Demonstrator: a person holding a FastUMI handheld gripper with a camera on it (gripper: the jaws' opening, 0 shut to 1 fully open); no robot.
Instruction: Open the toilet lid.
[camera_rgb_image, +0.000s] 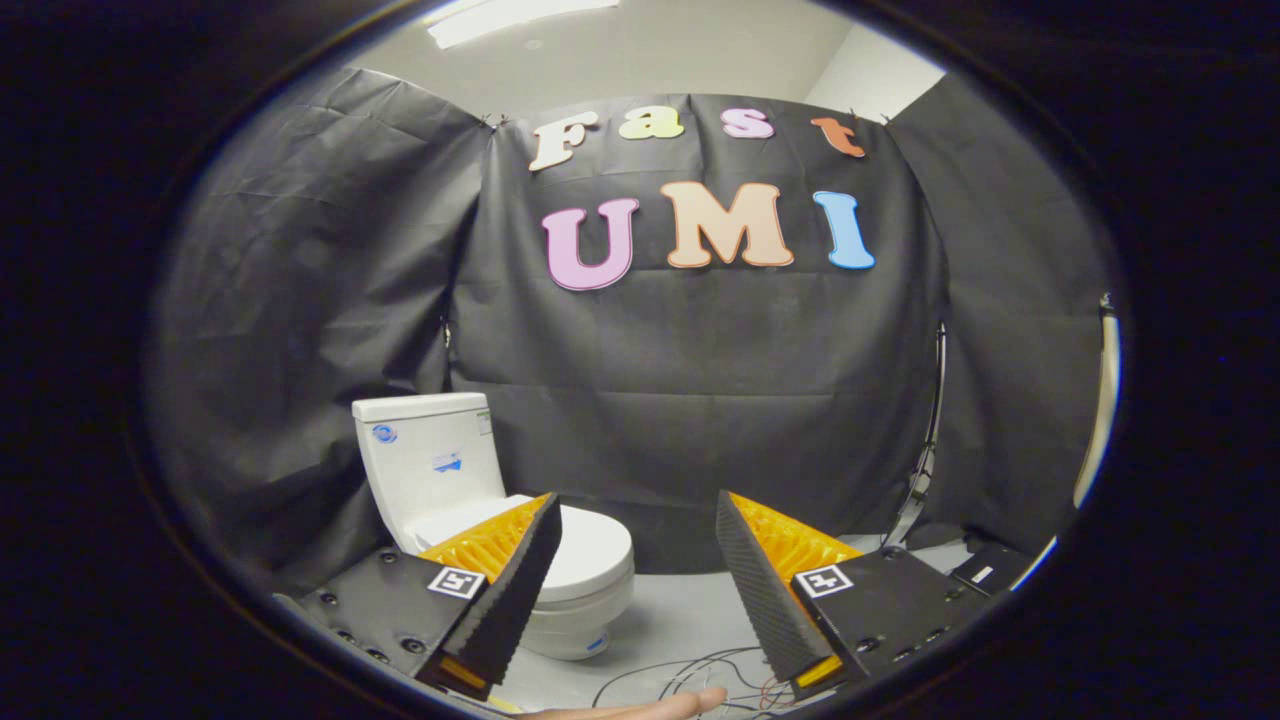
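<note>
Seemingly closed toilet lid (590, 552), claw (638, 522) spread wide, empty

Likely lab booth: black cloth wall (700, 400), loose cables (680, 675) on floor.

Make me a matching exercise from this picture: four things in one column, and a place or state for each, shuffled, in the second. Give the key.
Things
1. white ceramic toilet lid
2. white toilet tank
3. hand-held gripper
4. thin loose cables

Places or states
A. open, nothing between the fingers
B. lying on the pale floor, near the fingers
C. closed, flat over the bowl
D. upright against the black cloth wall, behind the bowl

Pairs: 1-C, 2-D, 3-A, 4-B
</note>
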